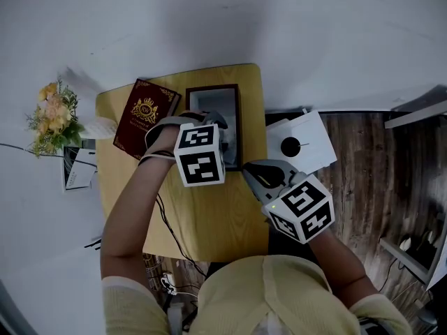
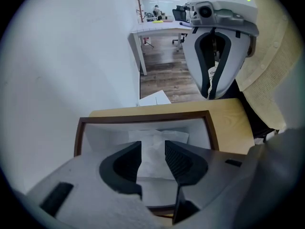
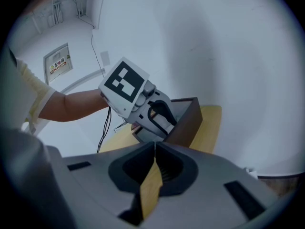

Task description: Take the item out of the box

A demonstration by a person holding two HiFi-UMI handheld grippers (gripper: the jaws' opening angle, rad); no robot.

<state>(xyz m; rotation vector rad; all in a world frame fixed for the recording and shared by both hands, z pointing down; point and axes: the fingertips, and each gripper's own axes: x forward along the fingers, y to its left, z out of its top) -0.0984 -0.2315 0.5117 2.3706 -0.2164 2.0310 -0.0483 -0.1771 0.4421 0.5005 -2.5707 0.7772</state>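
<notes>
White paper item, flat in box

A small wooden table stands against the white wall; dark plank floor runs toward a distant white desk.

The open dark-brown rectangular box sat at the back right of the small light-wood table. A flat dark-red cover with a gold crest lay just left of it. Crumpled white paper lay inside the box, beneath the left gripper. The right gripper hung by the table's right edge. A yellow flower bunch stood left of the table, and a white square carton right of it.
</notes>
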